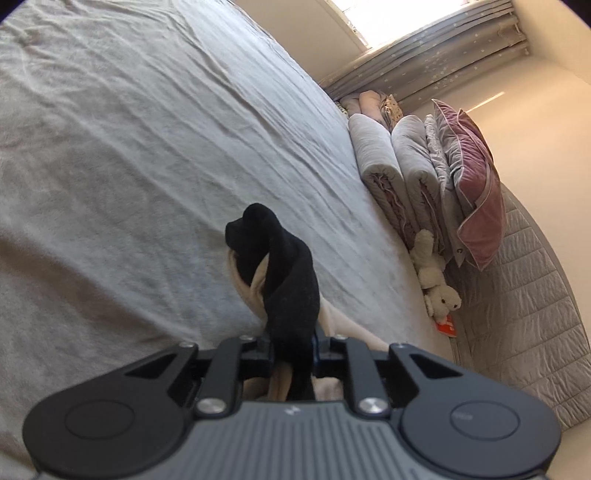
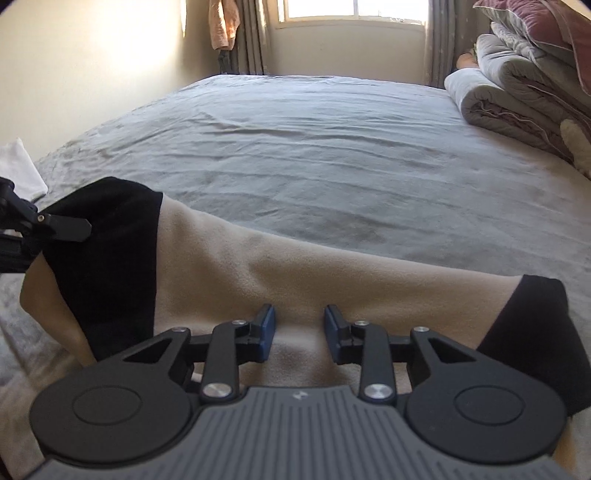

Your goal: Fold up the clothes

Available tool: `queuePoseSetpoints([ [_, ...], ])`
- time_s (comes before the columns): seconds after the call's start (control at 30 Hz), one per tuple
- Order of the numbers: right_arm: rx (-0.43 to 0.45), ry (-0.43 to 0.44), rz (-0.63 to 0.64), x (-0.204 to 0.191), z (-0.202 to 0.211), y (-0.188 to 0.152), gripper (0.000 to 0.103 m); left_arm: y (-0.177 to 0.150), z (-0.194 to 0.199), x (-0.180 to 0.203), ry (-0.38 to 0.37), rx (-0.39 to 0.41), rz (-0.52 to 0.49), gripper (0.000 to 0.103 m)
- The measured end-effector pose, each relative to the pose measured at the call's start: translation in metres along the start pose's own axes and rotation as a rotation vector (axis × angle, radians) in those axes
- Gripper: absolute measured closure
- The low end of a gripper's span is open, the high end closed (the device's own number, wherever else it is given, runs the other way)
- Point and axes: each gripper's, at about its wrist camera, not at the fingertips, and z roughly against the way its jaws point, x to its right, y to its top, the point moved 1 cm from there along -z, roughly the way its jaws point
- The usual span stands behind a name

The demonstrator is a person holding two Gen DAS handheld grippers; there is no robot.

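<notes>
Up close, left gripper [image 1: 293, 350]: jaws pressed together on a bunched black cuff [image 1: 284, 273] of the garment, the cloth rising from between the pads and drooping over at its tip.
Right gripper [image 2: 299, 328]: blue pads [image 2: 266, 328] stand apart over the beige cloth, a strip of it showing in the gap; neither pad visibly presses on it.
Garment [image 2: 258, 266]: a beige fleece piece with black ends, draped across the bed just ahead of the right gripper; its left black end is raised where the other gripper's finger meets it, while a second black end [image 2: 532, 317] sags to the right of the right gripper.
Bed [image 2: 332, 147]: a wrinkled grey sheet stretching away beyond both grippers.
White cloth [image 2: 18, 166]: lying at the bed's left edge, past the raised end.
Far right of the left gripper: a cream plush toy [image 1: 437, 280] lying against rolled grey quilts [image 1: 399, 162] and a pink pillow [image 1: 476, 184].
Farthest: a bright window [image 2: 354, 11] with curtains, and a peach garment [image 2: 221, 22] hanging to its left.
</notes>
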Motion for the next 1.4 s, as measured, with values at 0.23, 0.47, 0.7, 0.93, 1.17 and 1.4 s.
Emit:
queuePoseSetpoints([
  [0.23, -0.004, 0.108, 0.019, 0.003, 0.032, -0.007, 0.07, -0.002, 0.001, 0.022, -0.024, 0.002, 0.003, 0.087],
  [0.47, -0.075, 0.163, 0.022, -0.003, 0.015, -0.022, 0.067, -0.008, -0.008, 0.05, -0.081, -0.006, 0.008, 0.089],
  [0.7, -0.068, 0.223, -0.075, 0.019, 0.029, -0.014, 0.065, -0.019, -0.033, 0.081, -0.131, -0.019, 0.001, 0.09],
  [0.93, 0.031, 0.343, -0.539, 0.106, 0.051, -0.008, 0.043, -0.033, -0.062, 0.103, -0.156, -0.049, -0.021, 0.09],
  [1.17, 0.042, 0.529, -0.959, 0.162, 0.04, -0.028, 0.039, -0.05, -0.089, 0.112, -0.134, -0.084, -0.07, 0.09],
  [1.4, 0.03, 0.541, -1.006, 0.168, 0.034, -0.029, 0.03, -0.07, -0.12, 0.104, -0.091, -0.091, -0.117, 0.081],
])
